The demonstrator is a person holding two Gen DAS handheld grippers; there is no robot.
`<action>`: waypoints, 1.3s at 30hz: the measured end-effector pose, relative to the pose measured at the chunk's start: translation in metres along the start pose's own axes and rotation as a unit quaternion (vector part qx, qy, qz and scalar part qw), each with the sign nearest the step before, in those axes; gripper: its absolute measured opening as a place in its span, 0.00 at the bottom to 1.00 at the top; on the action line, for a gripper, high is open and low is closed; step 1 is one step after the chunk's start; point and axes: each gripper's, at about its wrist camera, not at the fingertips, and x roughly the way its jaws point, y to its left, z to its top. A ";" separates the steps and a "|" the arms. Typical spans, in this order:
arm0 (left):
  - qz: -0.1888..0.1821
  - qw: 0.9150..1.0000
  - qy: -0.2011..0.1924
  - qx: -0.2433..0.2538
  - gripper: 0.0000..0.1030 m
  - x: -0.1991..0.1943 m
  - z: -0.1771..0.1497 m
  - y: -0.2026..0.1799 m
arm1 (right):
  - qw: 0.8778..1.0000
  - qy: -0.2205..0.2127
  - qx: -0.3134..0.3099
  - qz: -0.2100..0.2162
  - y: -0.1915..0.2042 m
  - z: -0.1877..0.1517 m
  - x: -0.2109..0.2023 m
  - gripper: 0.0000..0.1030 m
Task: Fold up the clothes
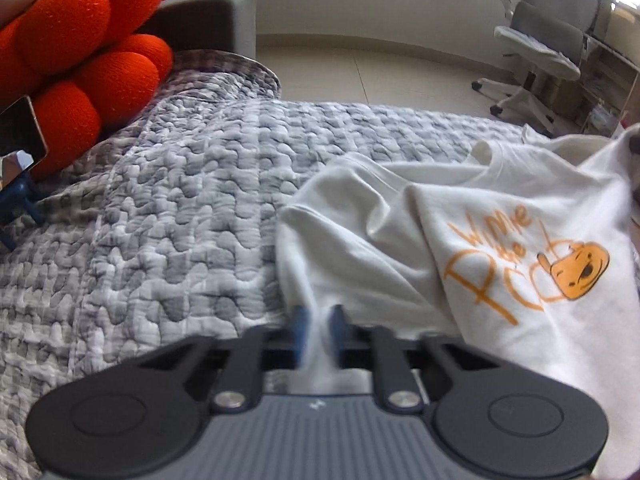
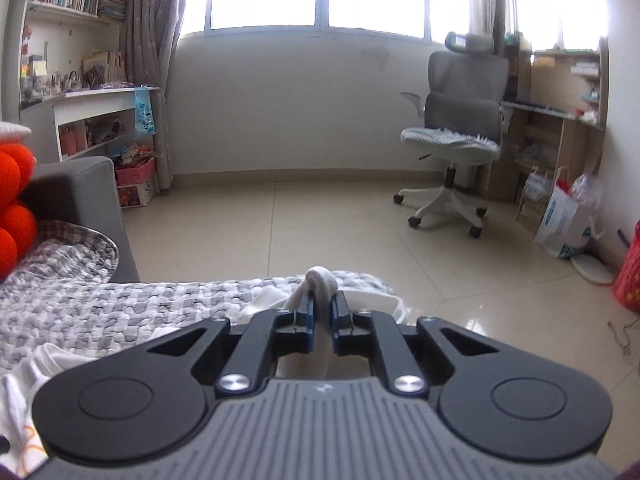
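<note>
The left claw is pinching a bunch of the white shirt between its blue fingers, jaws nearly closed. The right claw is likewise clamping white cloth, which is bulging out past its blue fingers, and is pointing level out over the bed's edge.

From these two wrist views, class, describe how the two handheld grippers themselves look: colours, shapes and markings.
The left gripper and right gripper look alike: a grey ribbed body bearing a small pale logo, two round black discs at its sides, black angled link arms on silver pivot bolts, and jaws lined with blue pads. No cables, hands or sleeves show.
</note>
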 end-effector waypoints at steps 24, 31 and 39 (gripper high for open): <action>0.090 0.991 -0.096 -0.033 0.01 -0.034 0.015 0.034 | 1.000 -0.025 0.006 0.017 -0.001 0.008 -0.013 0.08; 0.053 0.994 -0.041 -0.087 0.08 -0.017 0.012 0.054 | 0.998 0.023 0.002 0.052 0.000 -0.001 0.000 0.16; 0.034 0.993 -0.052 -0.103 0.54 -0.013 0.016 0.056 | 0.992 0.014 0.072 0.100 -0.018 0.006 -0.003 0.39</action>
